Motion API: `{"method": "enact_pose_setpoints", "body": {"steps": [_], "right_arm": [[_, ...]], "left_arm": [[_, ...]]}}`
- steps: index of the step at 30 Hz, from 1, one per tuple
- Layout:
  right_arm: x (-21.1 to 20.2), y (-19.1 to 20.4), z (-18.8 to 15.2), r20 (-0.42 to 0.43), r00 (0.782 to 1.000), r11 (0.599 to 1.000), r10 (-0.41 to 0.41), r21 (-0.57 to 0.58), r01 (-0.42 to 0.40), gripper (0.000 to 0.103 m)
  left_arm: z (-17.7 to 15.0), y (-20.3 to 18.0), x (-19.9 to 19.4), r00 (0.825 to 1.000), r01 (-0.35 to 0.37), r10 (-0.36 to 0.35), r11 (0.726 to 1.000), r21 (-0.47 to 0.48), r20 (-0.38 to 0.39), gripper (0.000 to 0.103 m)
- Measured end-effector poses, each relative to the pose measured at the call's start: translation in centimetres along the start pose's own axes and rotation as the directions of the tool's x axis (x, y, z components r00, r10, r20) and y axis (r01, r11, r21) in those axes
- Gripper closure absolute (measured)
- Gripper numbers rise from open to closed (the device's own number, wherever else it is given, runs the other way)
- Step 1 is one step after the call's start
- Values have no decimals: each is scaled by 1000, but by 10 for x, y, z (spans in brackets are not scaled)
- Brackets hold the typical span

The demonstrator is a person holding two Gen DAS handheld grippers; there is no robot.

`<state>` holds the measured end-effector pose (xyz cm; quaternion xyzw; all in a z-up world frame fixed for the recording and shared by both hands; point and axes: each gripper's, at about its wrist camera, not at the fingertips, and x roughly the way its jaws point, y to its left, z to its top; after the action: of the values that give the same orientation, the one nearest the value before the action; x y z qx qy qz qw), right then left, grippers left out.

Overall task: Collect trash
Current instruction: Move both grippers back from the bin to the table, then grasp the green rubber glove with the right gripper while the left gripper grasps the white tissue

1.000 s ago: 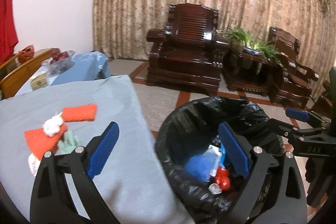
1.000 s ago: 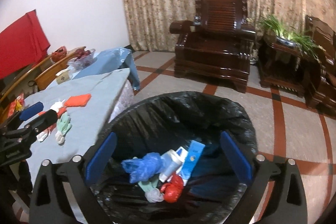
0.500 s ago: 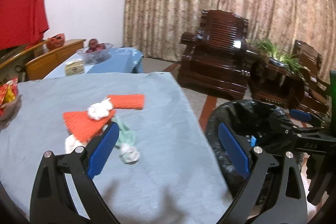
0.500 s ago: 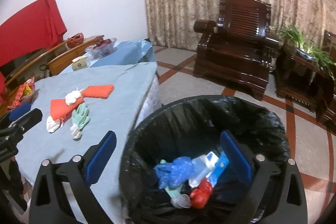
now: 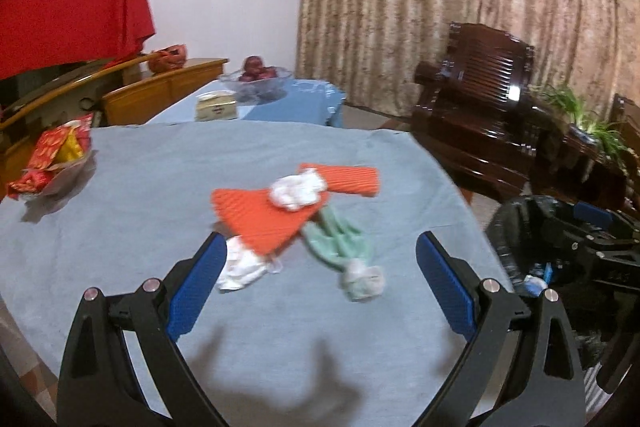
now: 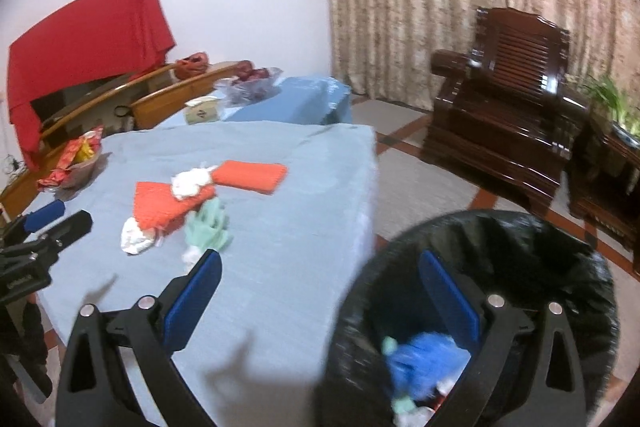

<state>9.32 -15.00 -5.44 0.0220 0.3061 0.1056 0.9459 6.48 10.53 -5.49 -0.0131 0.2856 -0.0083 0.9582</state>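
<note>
The left gripper [image 5: 320, 287] hangs over the blue-grey tablecloth [image 5: 160, 195] with its fingers spread wide and nothing between them. Just beyond its fingertips lies the trash: a white crumpled wad [image 5: 240, 265], a green glove [image 5: 340, 241], an orange corrugated sheet [image 5: 260, 215], a second white wad [image 5: 296, 189] on top of it, and an orange strip [image 5: 348, 179] farther back.

Only the right wrist view looks down into the black-lined bin [image 6: 560, 251], where blue plastic [image 6: 424, 359] and other scraps lie. The right gripper [image 6: 320, 291] is released too, one finger over the cloth, the other over the bin's mouth.

The bin stands on the floor just beside the table's right edge. A snack basket [image 5: 52, 163] sits at the far left of the cloth. Farther off stand a fruit bowl [image 5: 258, 83] and a dark wooden armchair [image 6: 508, 107], with open tiled floor [image 6: 412, 179] between chair and table.
</note>
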Motion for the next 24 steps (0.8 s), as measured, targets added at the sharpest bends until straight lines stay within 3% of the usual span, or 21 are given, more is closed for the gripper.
{"method": "enact_pose_setpoints", "body": {"steps": [12, 24], "right_arm": [[85, 77, -6, -84, 992, 992, 94, -78, -100, 6], [140, 108, -23, -189, 977, 990, 102, -81, -119, 11]], "left_arm": [[-13, 63, 24, 993, -112, 110, 993, -44, -43, 10], [-27, 95, 50, 986, -139, 131, 988, -73, -102, 10]]}}
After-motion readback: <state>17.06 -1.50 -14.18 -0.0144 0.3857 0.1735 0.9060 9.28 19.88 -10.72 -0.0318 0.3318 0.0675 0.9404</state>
